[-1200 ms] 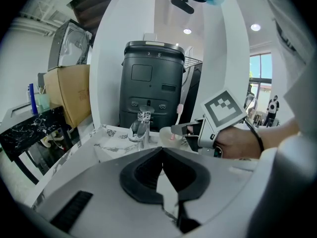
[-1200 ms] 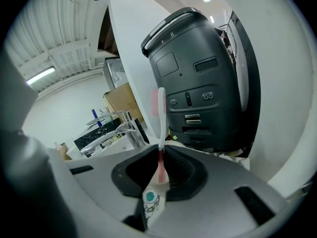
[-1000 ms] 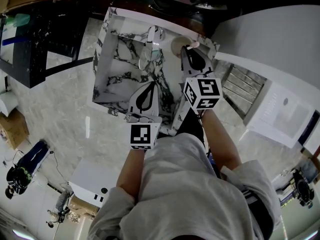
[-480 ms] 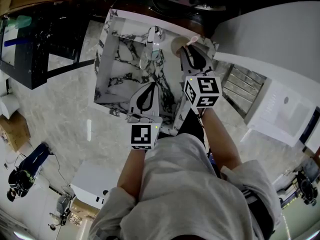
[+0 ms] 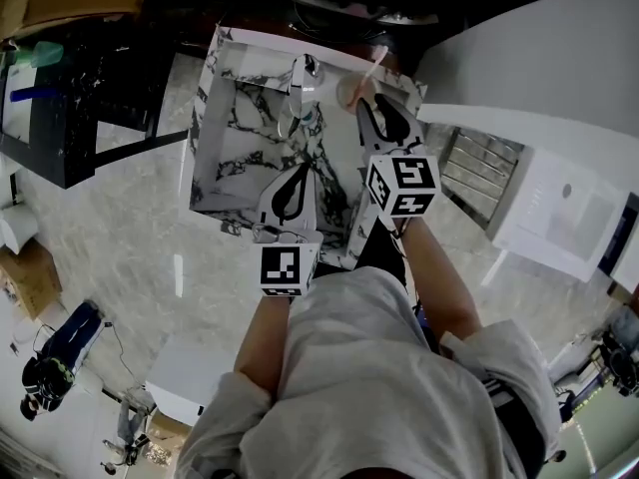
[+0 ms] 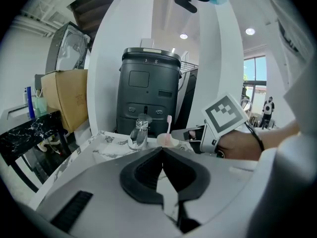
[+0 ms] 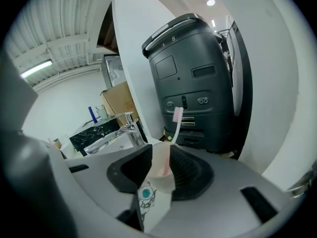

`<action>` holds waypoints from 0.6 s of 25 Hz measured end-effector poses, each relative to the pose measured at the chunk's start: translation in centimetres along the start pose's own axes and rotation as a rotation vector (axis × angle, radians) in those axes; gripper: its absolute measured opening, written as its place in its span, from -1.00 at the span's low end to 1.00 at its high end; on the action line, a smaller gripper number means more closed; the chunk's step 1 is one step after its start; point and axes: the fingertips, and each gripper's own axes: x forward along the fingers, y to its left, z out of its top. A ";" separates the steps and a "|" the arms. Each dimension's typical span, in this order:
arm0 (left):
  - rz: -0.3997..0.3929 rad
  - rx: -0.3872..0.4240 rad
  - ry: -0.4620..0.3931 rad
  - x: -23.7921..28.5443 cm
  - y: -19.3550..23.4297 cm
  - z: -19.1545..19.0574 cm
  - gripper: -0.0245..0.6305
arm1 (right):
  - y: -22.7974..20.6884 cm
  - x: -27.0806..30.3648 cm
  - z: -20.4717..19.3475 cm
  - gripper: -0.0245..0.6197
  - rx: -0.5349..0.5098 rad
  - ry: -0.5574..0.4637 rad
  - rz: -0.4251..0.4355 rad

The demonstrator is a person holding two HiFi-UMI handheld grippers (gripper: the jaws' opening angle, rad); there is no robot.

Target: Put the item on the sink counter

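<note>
A pale pink cup [image 7: 161,170] with a pink toothbrush [image 7: 176,123] upright in it stands on the marble sink counter [image 5: 222,48], at the back right corner beside the chrome faucet [image 5: 300,93]. My right gripper [image 7: 159,155] has the cup between its jaws; they have just been opening and now stand apart, loose around it. In the head view the cup [image 5: 349,90] shows just beyond the right gripper [image 5: 371,103]. My left gripper [image 6: 162,152] hovers over the basin, shut with nothing in it. In its view the cup [image 6: 167,141] and the faucet [image 6: 139,133] lie ahead.
A tall dark grey machine [image 7: 198,83] stands right behind the counter. A black marble-topped table [image 6: 25,133] with bottles is to the left, a cardboard box [image 6: 64,98] beyond it. White curved panels [image 5: 539,68] rise to the right.
The right gripper's jaws have spread wider around the cup. Both hands stay where they were. The head view has shifted slightly.
</note>
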 end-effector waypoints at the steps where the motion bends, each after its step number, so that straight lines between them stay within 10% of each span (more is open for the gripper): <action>1: -0.006 0.001 -0.005 -0.1 0.0 0.2 -0.90 | 0.1 -0.3 0.2 -0.60 0.000 -0.005 -0.004; 15: -0.114 0.017 -0.084 -1.7 0.0 2.5 -0.90 | 2.4 -6.4 2.0 -0.73 -0.025 -0.092 -0.084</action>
